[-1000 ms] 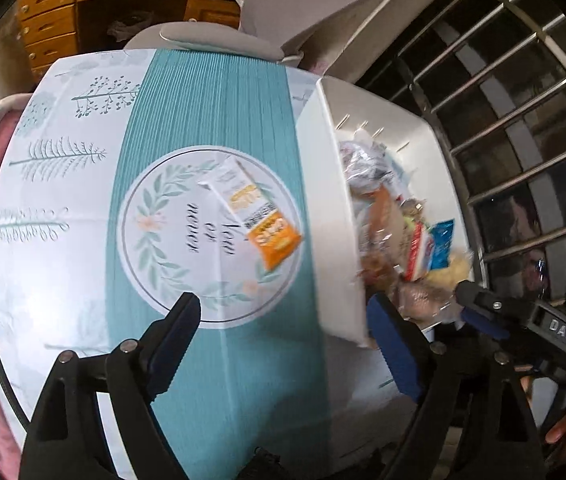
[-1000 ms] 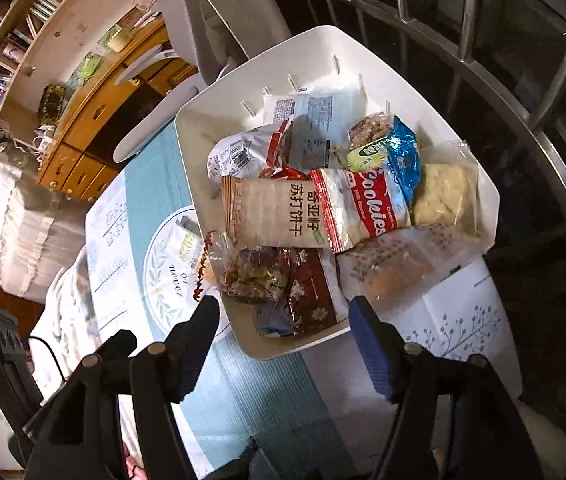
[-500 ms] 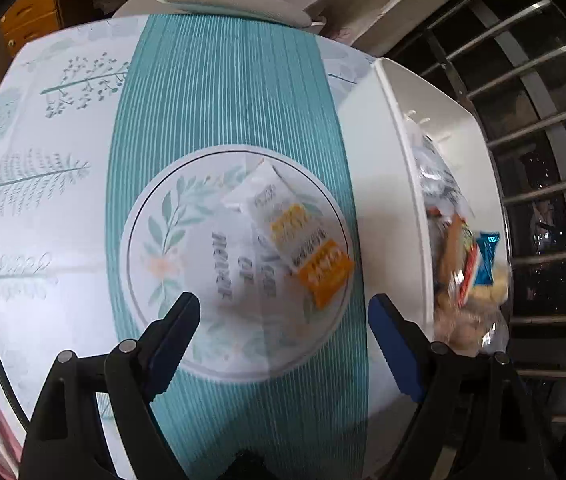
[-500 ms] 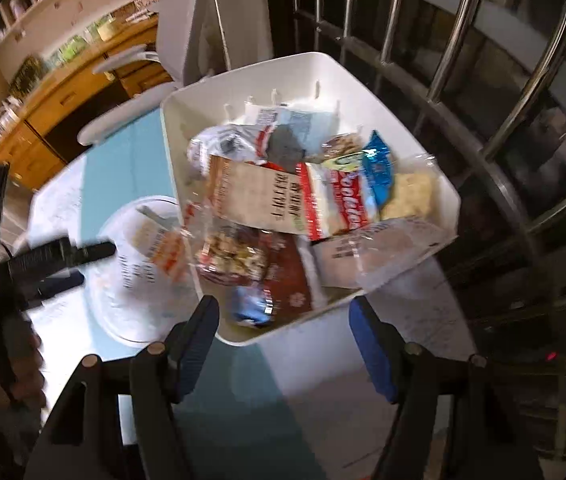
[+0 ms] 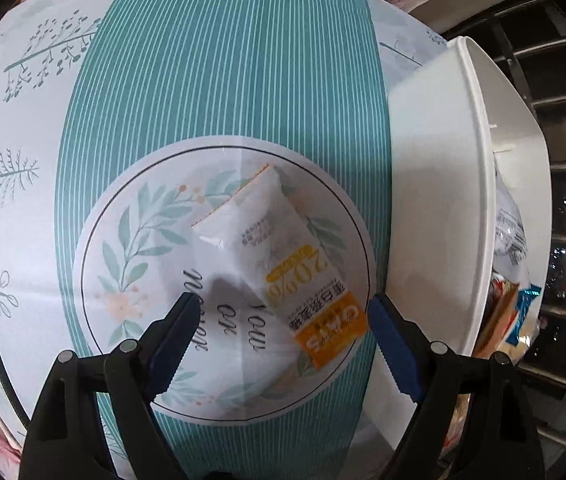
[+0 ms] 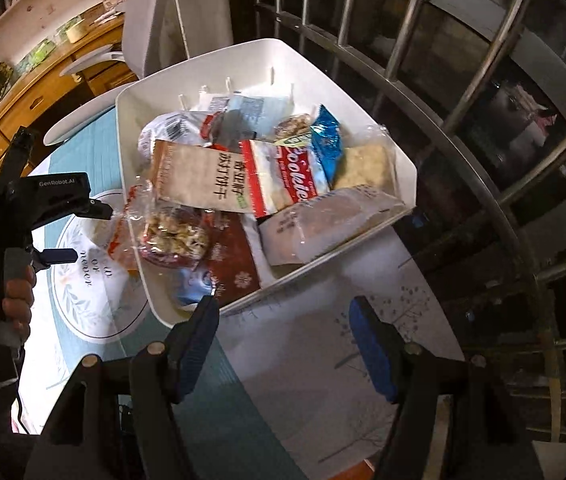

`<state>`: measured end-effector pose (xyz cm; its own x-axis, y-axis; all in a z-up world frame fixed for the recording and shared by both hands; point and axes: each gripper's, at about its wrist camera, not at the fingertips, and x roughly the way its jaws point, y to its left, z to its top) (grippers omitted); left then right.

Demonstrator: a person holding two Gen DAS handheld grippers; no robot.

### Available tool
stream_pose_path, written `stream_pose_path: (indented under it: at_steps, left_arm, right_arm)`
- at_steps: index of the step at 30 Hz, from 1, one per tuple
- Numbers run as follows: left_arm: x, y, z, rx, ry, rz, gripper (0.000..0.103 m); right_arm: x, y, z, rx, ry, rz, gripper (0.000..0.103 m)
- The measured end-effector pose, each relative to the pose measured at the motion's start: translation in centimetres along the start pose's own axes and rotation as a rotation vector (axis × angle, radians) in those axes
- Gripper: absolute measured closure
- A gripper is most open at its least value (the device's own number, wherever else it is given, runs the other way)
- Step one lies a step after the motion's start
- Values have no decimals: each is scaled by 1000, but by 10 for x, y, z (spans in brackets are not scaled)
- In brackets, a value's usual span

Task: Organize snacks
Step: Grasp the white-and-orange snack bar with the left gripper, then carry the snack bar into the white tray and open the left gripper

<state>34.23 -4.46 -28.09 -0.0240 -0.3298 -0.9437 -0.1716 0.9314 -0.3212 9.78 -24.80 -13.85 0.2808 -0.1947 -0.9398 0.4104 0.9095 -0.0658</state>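
One oat packet lies between the open left claw fingertips

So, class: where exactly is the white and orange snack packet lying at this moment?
In the left wrist view, the white and orange snack packet lies flat on the tablecloth's round leaf emblem, just left of the white bin, its orange end between the open left gripper fingers.

I am in a lived-in home room. Under my claw lies a patterned tablecloth, teal-striped with leaf prints. Ahead and left of my right claw stand a wooden desk with drawers, a pale chair and cluttered wall shelves. Metal window bars run ahead to the right.
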Motion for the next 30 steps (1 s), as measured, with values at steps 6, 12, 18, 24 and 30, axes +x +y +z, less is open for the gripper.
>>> stream_pose_path:
  at_steps: [6,12,18,24,30]
  left_arm:
    - [10,-7,8,0,18,37,37]
    - [22,-10,9,-15,21,50,43]
    - [32,-22,18,-27,22,57,46]
    - [35,-37,21,-33,6,86,48]
    - [36,-41,17,-68,-7,109,67]
  right_arm:
    - [3,0,-3,-9,4,13,35]
    - [6,0,-4,-23,8,27,35]
    - [8,0,-2,-48,-5,25,35]
    - [9,-2,-1,-74,-12,27,35]
    - [13,-1,3,-126,-20,46,35]
